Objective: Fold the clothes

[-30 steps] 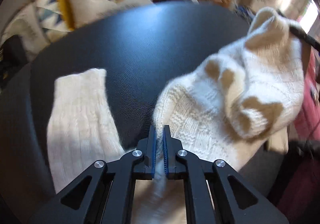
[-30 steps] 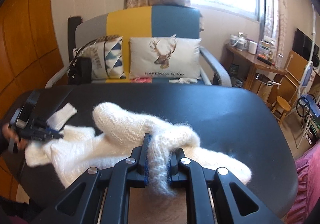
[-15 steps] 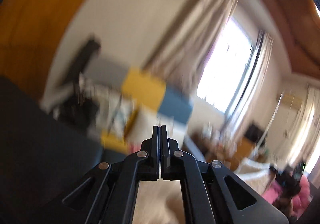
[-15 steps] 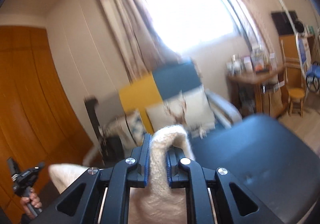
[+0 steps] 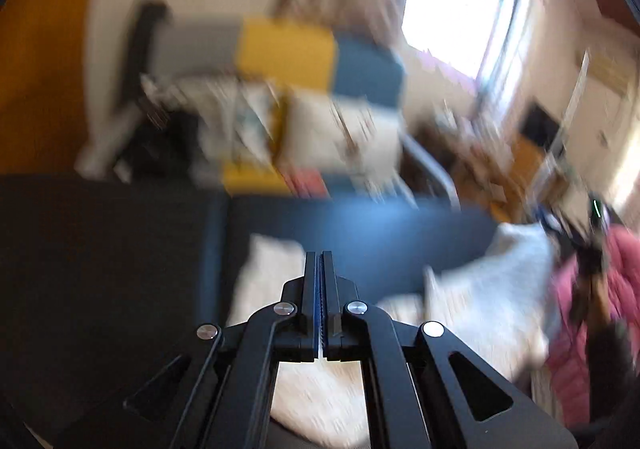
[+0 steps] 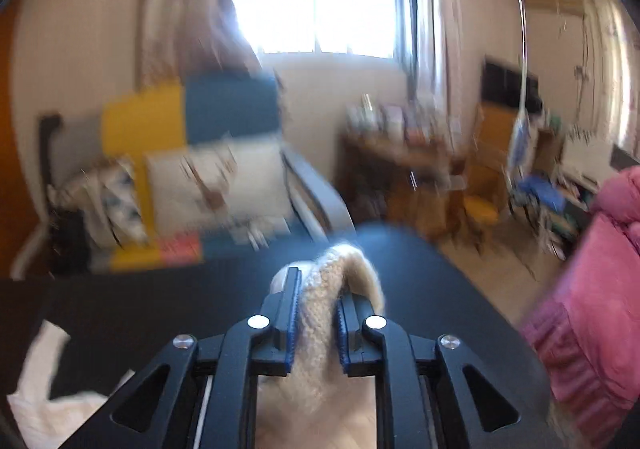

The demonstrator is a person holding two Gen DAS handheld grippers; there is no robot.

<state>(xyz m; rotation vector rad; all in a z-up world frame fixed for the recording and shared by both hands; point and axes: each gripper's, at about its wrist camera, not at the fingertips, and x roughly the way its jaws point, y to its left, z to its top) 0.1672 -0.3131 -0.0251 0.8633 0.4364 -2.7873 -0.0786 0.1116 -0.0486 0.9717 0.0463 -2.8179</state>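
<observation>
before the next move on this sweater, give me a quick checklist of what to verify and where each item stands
1. Right gripper clamped on the sweater: ok, knit bunched between its fingers.
2. Left gripper holding cloth: cannot tell, jaws shut, nothing seen between them.
3. Rest of the sweater on the table: ok, it trails across the top.
4. Sweater spread flat: not ok, bunched.
5. Views steady: not ok, both blurred.

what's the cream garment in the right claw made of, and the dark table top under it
The cream knitted garment, pinched in the right claw, looks like a thick wool or wool-like knit: chunky looped stitches with a fuzzy halo at its edge. The dark rounded table top looks like smooth black leather or vinyl with a soft sheen, judging by the bluish glare near its far edge; motion blur leaves that open.
</observation>
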